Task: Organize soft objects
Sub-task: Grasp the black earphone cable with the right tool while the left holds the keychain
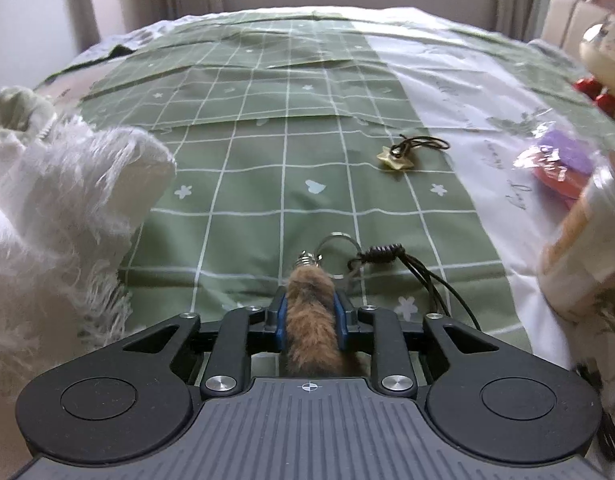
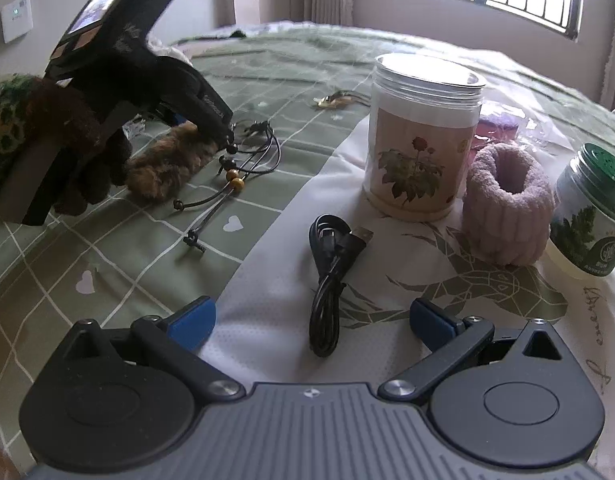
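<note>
My left gripper [image 1: 310, 312] is shut on a brown furry tail keychain [image 1: 310, 320], low over the green checked bedspread [image 1: 243, 168]; its metal ring and black cord [image 1: 387, 260] trail ahead. The right wrist view shows that gripper [image 2: 223, 136] pinching the tail [image 2: 167, 164] on the bed. A white fluffy plush [image 1: 59, 208] lies at the left. My right gripper [image 2: 313, 320] is open and empty, above a coiled black USB cable [image 2: 331, 268]. A pink fuzzy ring [image 2: 507, 200] stands right of it.
A clear jar with a flower label [image 2: 419, 136] and a green-lidded jar [image 2: 591, 216] stand on the white part of the spread. A star charm on a cord [image 1: 395, 158] and a pink and purple packet [image 1: 563, 164] lie further out. Beaded cords [image 2: 231, 176] lie beside the tail.
</note>
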Action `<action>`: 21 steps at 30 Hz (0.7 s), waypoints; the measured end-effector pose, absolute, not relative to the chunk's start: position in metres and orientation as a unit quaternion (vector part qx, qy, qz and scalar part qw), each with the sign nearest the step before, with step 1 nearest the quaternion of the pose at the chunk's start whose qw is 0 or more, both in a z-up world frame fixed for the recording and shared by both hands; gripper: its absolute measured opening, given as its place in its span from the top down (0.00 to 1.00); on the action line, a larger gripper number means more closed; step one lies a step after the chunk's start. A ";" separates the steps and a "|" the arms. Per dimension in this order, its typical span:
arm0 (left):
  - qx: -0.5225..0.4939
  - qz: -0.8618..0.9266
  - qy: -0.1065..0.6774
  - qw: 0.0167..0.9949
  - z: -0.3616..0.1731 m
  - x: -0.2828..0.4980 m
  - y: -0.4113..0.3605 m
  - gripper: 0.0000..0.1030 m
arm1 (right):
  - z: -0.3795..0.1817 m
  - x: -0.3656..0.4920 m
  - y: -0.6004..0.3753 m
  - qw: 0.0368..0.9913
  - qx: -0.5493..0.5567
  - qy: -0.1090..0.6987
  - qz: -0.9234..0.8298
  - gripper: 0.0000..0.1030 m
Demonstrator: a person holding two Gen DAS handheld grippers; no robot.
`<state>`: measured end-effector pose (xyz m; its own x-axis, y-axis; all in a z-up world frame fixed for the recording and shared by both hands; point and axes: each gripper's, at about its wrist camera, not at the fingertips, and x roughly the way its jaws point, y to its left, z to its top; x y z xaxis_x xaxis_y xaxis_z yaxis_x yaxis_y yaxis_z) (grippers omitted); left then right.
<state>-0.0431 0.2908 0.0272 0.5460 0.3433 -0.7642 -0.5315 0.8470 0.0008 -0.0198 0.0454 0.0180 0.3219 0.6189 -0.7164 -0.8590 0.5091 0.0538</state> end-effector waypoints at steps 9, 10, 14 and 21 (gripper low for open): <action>-0.108 0.208 0.369 0.900 0.023 -0.090 0.281 0.81 | 0.039 0.000 0.070 0.799 -0.185 0.356 0.449 0.42; -0.106 0.203 0.368 0.901 0.023 -0.093 0.280 0.82 | 0.034 0.002 0.077 0.791 -0.198 0.371 0.444 0.50; -0.119 0.190 0.360 0.906 0.024 -0.099 0.285 0.83 | 0.036 0.000 0.085 0.782 -0.200 0.389 0.444 0.76; -0.108 0.190 0.320 0.922 0.077 -0.079 0.297 0.84 | 0.087 0.011 0.125 0.778 -0.184 0.365 0.477 0.78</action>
